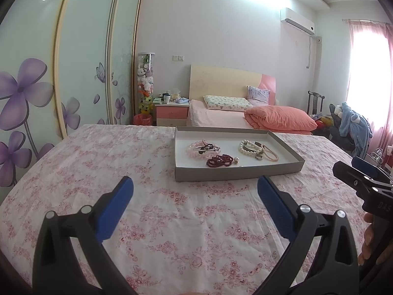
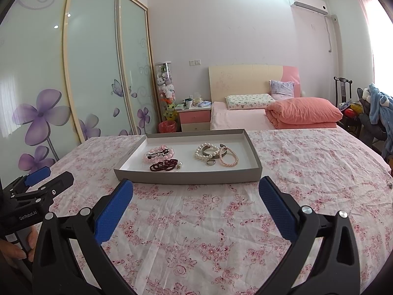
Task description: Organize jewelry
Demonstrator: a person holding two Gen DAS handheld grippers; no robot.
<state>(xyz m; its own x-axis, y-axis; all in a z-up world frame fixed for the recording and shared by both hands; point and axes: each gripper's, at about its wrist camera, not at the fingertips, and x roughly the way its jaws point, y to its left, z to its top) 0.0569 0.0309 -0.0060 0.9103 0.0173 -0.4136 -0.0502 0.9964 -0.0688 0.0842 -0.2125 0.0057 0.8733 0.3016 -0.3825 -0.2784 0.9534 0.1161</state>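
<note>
Jewelry lies inside a shallow grey tray (image 1: 235, 172) on a surface covered with a pink floral cloth (image 1: 122, 162) — a pink bead bracelet (image 1: 196, 150), a dark red bead bracelet (image 1: 219, 160), a white pearl bracelet (image 1: 248, 146) and a metal ring (image 1: 259, 157). The left tool (image 1: 195, 189) and the right tool (image 2: 196, 188) both hover short of the tray, jaws spread wide, holding nothing.
</note>
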